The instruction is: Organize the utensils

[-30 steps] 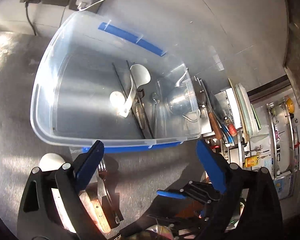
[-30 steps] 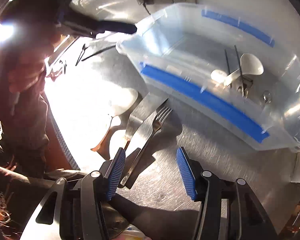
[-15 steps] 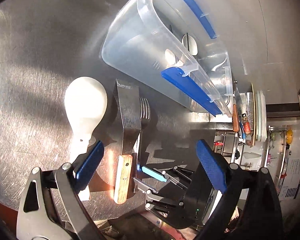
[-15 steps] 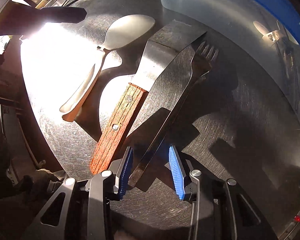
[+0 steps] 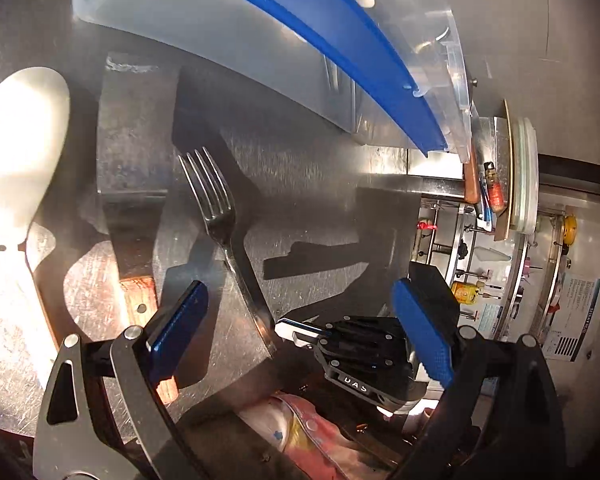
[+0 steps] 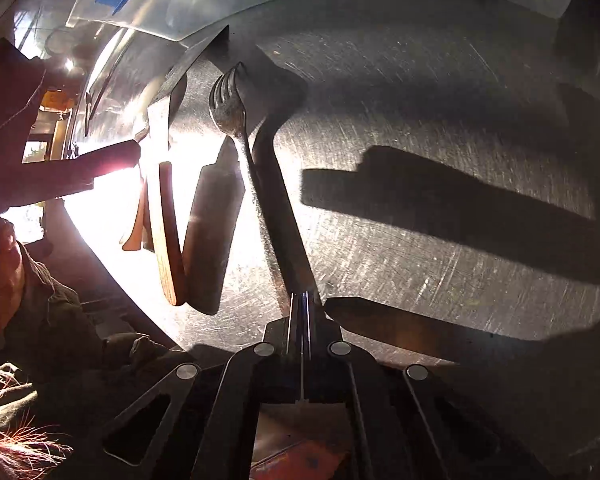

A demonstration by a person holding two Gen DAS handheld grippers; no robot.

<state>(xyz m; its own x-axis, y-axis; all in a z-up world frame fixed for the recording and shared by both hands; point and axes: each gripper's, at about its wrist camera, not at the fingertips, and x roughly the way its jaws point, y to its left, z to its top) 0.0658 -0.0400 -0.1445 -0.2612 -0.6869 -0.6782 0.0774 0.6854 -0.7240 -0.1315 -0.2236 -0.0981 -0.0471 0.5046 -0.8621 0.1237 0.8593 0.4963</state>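
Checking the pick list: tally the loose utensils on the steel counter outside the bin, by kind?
Fork: 1, handle end between the right gripper jaws
Wooden-handled scraper: 1
White spoon: 1
Total: 3
Utensils inside the clear bin are too blurred to count.

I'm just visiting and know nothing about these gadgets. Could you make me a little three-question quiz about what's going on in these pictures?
1. True or false: the right gripper is shut on the fork.
2. Which utensil lies nearest the left gripper's left fingertip? A) white spoon B) wooden-handled spatula C) fork
3. Fill in: the clear plastic bin has a ____ coloured rim strip.

Key: 1 true; 2 B; 3 blue.
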